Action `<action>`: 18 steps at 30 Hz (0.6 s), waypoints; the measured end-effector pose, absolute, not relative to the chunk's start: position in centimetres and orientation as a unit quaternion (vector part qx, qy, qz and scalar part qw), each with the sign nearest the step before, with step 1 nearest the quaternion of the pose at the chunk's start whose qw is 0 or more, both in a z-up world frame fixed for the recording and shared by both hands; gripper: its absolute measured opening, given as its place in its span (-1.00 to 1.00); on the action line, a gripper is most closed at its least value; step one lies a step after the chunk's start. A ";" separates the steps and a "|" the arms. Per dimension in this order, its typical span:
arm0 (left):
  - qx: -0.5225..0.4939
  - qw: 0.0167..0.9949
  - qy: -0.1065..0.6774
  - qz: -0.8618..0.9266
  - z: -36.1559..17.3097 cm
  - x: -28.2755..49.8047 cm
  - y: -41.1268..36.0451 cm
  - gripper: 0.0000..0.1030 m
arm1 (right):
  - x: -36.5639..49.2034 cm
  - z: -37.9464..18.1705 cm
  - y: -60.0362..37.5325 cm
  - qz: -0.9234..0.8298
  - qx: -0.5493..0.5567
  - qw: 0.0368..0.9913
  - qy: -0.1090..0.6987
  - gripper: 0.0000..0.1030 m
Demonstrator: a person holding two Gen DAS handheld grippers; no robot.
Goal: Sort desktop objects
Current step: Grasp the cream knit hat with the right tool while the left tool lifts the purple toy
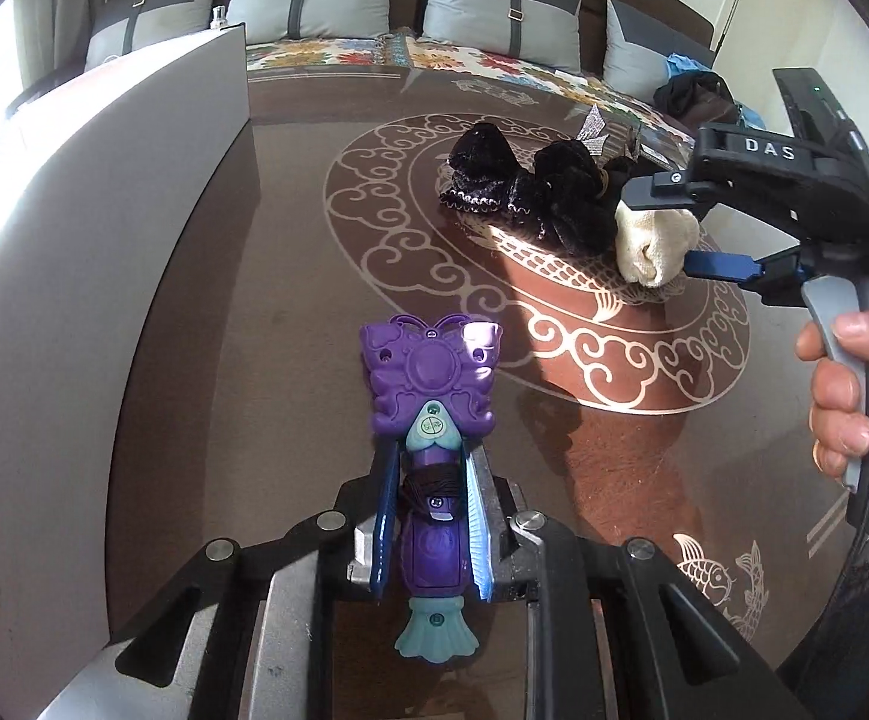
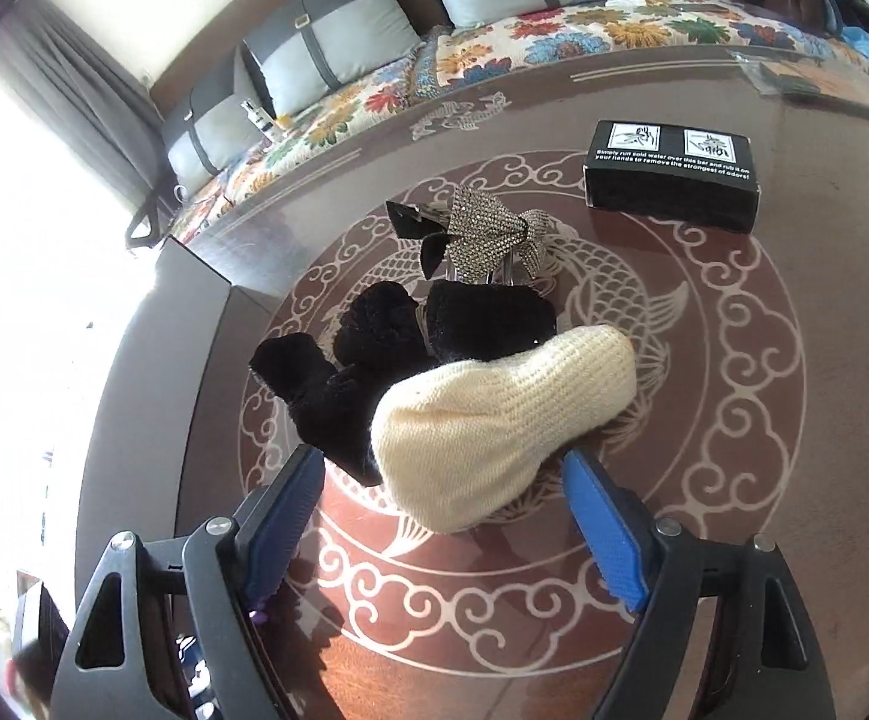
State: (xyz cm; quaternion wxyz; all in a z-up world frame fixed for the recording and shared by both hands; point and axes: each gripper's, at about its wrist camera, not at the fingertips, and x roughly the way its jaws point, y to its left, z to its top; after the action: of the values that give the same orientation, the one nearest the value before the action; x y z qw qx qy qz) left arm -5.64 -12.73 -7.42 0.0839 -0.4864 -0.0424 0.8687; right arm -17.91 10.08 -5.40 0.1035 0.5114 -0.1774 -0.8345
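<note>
Left gripper (image 1: 428, 474) was clamped on one purple butterfly toy (image 1: 431, 378), held above the table (image 1: 224, 360). Right gripper (image 2: 443, 498) stood with jaws apart around one cream knitted piece (image 2: 494, 420); pads not pressing it. That piece lay on the table against one black velvet bow (image 2: 374, 360). Behind: one rhinestone bow clip (image 2: 482, 234), one black box (image 2: 671, 177). One hand (image 1: 842, 396) gripped the right handle.

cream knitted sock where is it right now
The cream knitted sock lies on the table's fish medallion against the black velvet bow, between the open right gripper's blue pads, not yet pinched.
</note>
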 end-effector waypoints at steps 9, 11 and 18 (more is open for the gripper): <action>-0.438 0.120 -0.086 0.887 -4.0 -1.7 -14.5 -0.66 | -12.2 -5.1 11.2 -0.837 0.512 0.134 -0.137 -0.18; -0.423 0.129 -0.094 0.892 -2.6 -1.1 -14.8 -0.68 | -9.4 -4.0 11.4 -0.846 0.503 0.149 -0.101 -0.18; -0.433 0.142 -0.081 0.886 -1.8 -0.2 -15.8 -0.67 | -2.2 -2.4 11.2 -0.861 0.477 0.174 -0.023 -0.17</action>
State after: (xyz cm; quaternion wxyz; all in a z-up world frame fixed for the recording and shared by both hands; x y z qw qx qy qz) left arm -0.20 -15.82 -1.76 0.1423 -0.4332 -0.0812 0.8863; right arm -2.18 11.16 -2.36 0.1743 0.4766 -0.0232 -0.8614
